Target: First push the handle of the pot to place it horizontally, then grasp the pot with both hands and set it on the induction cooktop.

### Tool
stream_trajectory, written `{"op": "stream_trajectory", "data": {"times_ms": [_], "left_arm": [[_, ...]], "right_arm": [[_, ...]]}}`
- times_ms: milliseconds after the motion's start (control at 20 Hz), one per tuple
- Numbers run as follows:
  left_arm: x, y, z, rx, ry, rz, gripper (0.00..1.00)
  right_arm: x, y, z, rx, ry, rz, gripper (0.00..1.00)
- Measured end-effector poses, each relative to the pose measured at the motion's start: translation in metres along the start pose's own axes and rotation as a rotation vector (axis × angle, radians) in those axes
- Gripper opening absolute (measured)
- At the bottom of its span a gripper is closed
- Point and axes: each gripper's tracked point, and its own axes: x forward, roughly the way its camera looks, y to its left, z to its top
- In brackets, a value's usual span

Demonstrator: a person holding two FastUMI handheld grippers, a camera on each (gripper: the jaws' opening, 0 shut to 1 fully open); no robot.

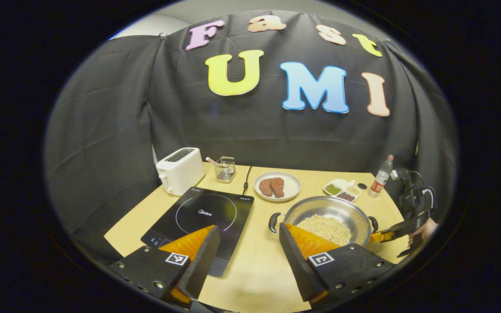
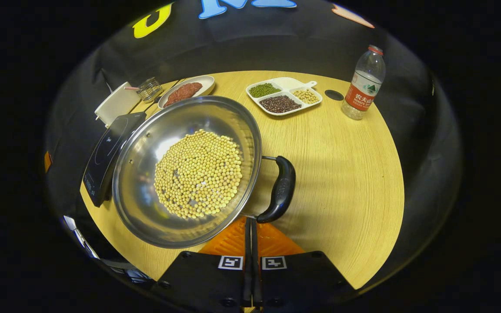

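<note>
- Right gripper [image 2: 251, 234]: fingers pressed together with nothing between them, tips just below the pot's near handle [image 2: 280, 189].
- Left gripper [image 1: 247, 243]: fingers spread wide, hovering over the table [image 1: 255, 269], grasping nothing.
- Pot [image 2: 181, 169] with soybeans [image 2: 198, 174] sits on the table, just right of the induction cooktop [image 1: 202, 217].
- Behind: plate of meat [image 1: 277, 186], divided bean tray [image 2: 283, 95], water bottle [image 2: 362, 87], toaster [image 1: 180, 170].

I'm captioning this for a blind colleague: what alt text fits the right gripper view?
A steel pot of yellow beans sits on a wooden table, its black side handle just ahead of the shut right gripper. Behind stand an induction cooktop, a divided dish and a water bottle.
</note>
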Motion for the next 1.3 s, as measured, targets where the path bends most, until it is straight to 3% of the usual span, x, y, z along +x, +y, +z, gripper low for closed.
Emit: {"op": "stream_trajectory", "data": {"times_ms": [400, 700, 750, 850, 900, 1050, 1300], "left_arm": [[0.0, 0.006, -0.002, -0.041, 0.023, 0.026, 0.82], [0.013, 0.014, 0.004, -0.055, 0.018, -0.031, 0.84], [0.016, 0.015, 0.004, -0.052, 0.017, -0.046, 0.84], [0.025, 0.018, 0.006, -0.042, 0.019, -0.084, 0.84], [0.029, 0.02, 0.007, -0.038, 0.018, -0.102, 0.84], [0.043, 0.024, 0.007, -0.036, 0.026, -0.163, 0.84], [0.07, 0.026, 0.004, -0.044, 0.06, -0.265, 0.84]], "right_arm": [[-0.001, -0.005, 0.003, 0.002, -0.022, 0.004, 0.0], [-0.03, -0.02, 0.003, 0.052, -0.069, -0.08, 0.06], [-0.038, -0.024, 0.003, 0.074, -0.077, -0.095, 0.17], [-0.052, -0.026, 0.006, 0.12, -0.097, -0.105, 0.47], [-0.06, -0.023, 0.008, 0.144, -0.113, -0.097, 0.45], [-0.074, -0.018, 0.016, 0.2, -0.151, -0.112, 1.0], [-0.087, 0.001, 0.038, 0.277, -0.202, -0.096, 0.98]]}}
